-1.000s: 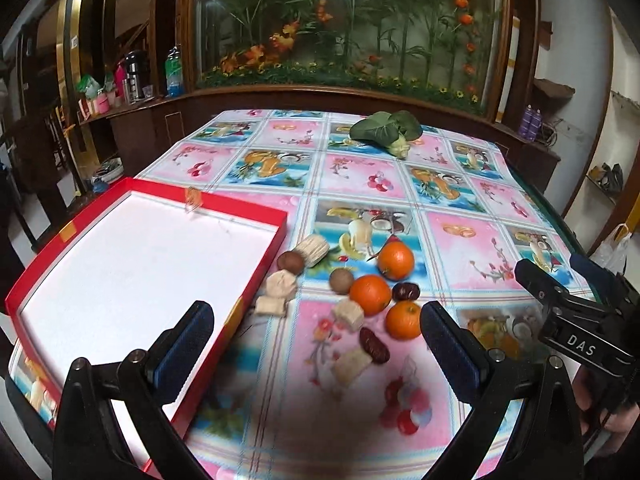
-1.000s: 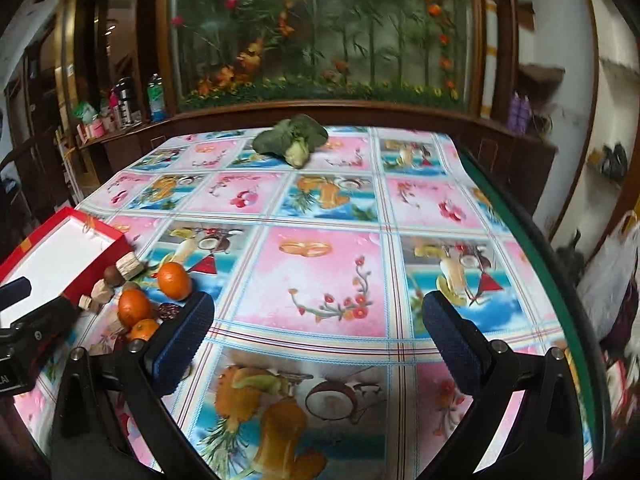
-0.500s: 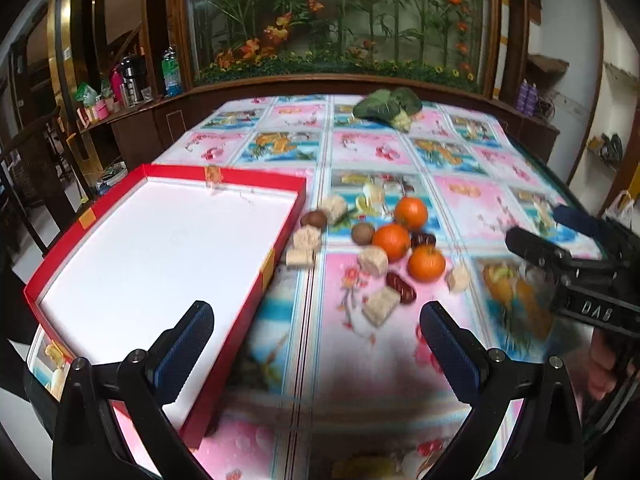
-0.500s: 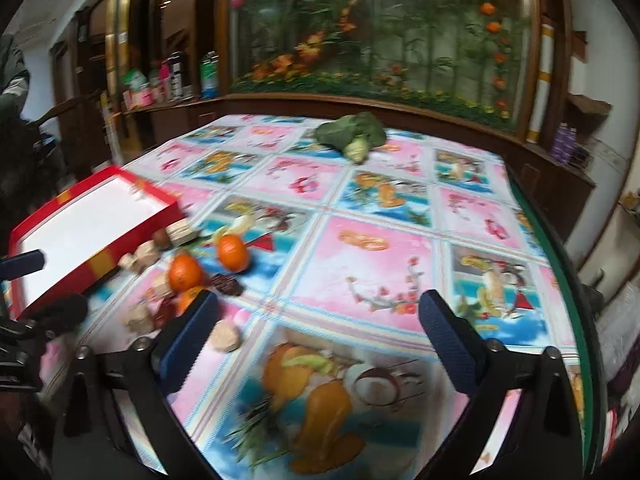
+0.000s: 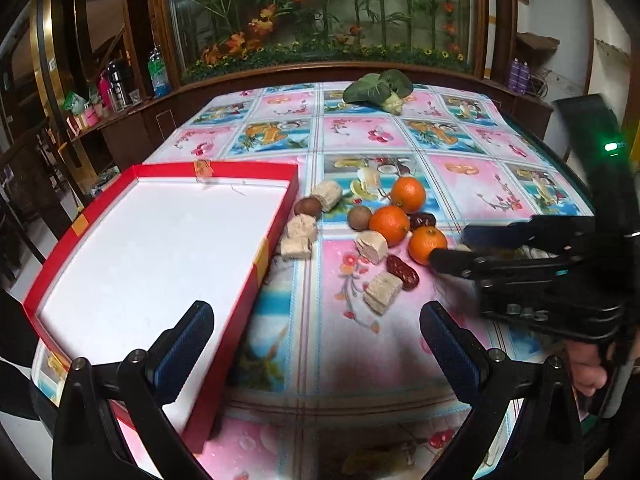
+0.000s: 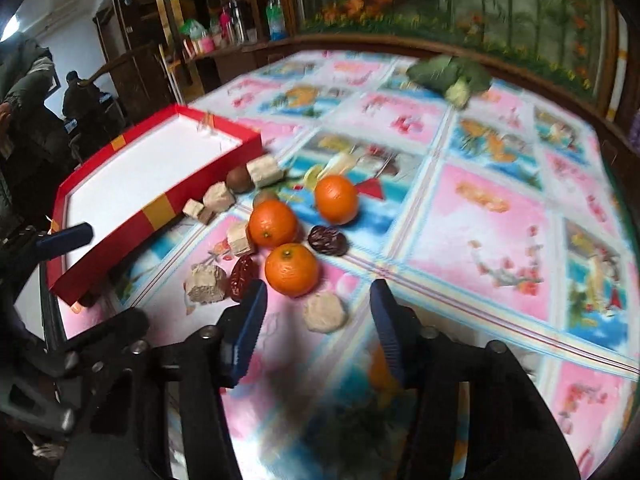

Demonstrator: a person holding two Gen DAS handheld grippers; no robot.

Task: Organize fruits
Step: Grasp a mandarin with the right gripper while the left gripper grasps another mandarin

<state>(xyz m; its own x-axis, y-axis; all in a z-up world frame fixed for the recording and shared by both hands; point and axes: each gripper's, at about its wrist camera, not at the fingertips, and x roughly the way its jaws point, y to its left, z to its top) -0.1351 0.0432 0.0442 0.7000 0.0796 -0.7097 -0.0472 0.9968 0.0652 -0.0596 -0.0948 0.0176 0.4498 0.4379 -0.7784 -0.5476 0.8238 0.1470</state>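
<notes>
We are holding the left gripper (image 5: 316, 334) tilted downward with its jaws standing wide apart, nothing between them; the right gripper (image 6: 318, 320) is angling down steeply, its jaws having just been closing, pads not yet pressing anything; a hand (image 5: 588, 368) is gripping its handle.

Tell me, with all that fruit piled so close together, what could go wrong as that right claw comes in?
The right gripper, whose jaws have just been closing, has a pale round piece between them, not yet pinched. The nearest orange sits right by one finger, so a nudge might roll it into the red date or away. The piece itself might squirt out sideways. The red box is empty, so everything remains to carry.
</notes>
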